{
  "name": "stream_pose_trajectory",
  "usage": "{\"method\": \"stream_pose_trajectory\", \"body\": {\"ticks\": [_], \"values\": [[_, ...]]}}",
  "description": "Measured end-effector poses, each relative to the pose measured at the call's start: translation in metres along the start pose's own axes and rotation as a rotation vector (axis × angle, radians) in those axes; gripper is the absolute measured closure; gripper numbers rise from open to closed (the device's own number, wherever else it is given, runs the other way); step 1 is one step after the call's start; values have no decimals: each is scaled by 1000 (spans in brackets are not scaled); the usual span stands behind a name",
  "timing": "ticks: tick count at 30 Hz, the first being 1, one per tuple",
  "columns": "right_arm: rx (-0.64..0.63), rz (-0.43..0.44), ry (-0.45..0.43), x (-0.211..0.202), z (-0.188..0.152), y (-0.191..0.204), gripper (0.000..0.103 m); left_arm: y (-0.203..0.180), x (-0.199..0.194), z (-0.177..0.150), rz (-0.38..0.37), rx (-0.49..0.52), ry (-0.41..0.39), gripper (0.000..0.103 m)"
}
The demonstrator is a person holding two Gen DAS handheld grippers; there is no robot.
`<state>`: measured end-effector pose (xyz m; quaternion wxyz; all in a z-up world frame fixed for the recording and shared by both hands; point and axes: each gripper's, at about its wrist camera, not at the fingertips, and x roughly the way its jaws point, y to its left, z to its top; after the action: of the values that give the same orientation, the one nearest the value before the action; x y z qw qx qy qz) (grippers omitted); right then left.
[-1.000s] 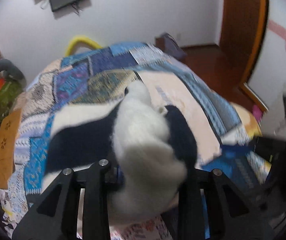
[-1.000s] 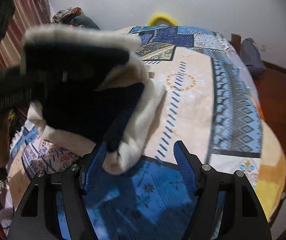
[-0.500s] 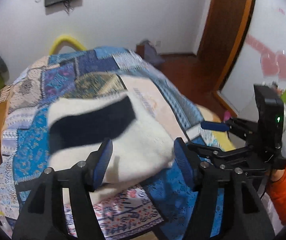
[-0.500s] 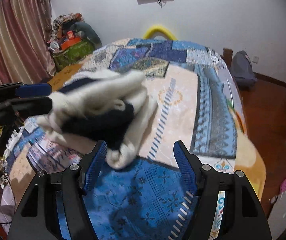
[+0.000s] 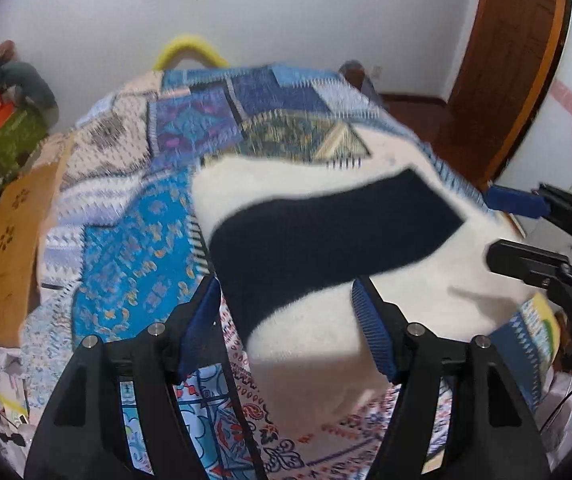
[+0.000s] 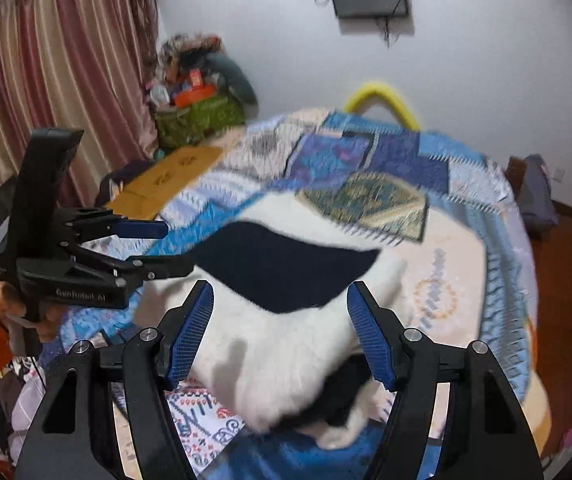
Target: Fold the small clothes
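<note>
A fluffy white garment with a wide black band (image 5: pixel 326 240) lies folded on the patchwork bedspread (image 5: pixel 134 240), near its front edge. It also shows in the right wrist view (image 6: pixel 286 344). My left gripper (image 5: pixel 286 332) is open just in front of the garment, jaws wide apart and empty. My right gripper (image 6: pixel 278 332) is open too, jaws either side of the garment's near edge without gripping it. Each gripper shows in the other's view: the right one (image 5: pixel 534 232) at the right, the left one (image 6: pixel 126 248) at the left.
An orange-brown wooden board (image 5: pixel 6 248) lies at the bed's left side. A green bag with clutter (image 6: pixel 198 116) stands by the curtain (image 6: pixel 46 100). A yellow hoop (image 6: pixel 378 100) is behind the bed. A wooden door (image 5: pixel 518 60) and a dark bag (image 6: pixel 538 196) are at the right.
A second ago my left gripper held the garment; it has let go and pulled back. The garment now lies flatter on the bed. Both grippers have backed off slightly.
</note>
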<state>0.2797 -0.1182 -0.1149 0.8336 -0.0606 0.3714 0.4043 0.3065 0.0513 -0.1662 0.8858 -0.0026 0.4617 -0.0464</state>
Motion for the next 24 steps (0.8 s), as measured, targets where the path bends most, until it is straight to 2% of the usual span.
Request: {"method": "stream_pose_trajectory", "body": {"ticks": [2, 4, 5, 8, 12, 13, 17, 21, 22, 24], "values": [[16, -13, 63, 22, -8, -4, 41, -1, 11, -8, -27, 6, 18, 35], [32, -27, 137, 40, -23, -13, 50, -2, 19, -17, -59, 1, 32, 35], [41, -27, 158, 44, -31, -19, 50, -2, 21, -21, -64, 0, 33, 32], [41, -24, 150, 39, -50, -25, 51, -3, 28, -34, -85, -7, 47, 27], [45, -40, 141, 22, -58, -22, 51, 2, 21, -45, -115, -58, 37, 27], [45, -53, 144, 19, -60, -22, 47, 2, 17, -47, -115, -64, 35, 27], [101, -34, 173, 9, -75, -32, 46, -5, -2, -57, -81, -11, 21, 27], [117, -42, 152, -6, -79, -36, 46, -7, -20, -71, 5, 64, 13, 27], [117, -46, 145, -11, -79, -36, 46, -5, -24, -74, 33, 71, 11, 27], [118, -51, 128, -20, -74, -37, 43, 6, -35, -75, 35, 48, -4, 27]]}}
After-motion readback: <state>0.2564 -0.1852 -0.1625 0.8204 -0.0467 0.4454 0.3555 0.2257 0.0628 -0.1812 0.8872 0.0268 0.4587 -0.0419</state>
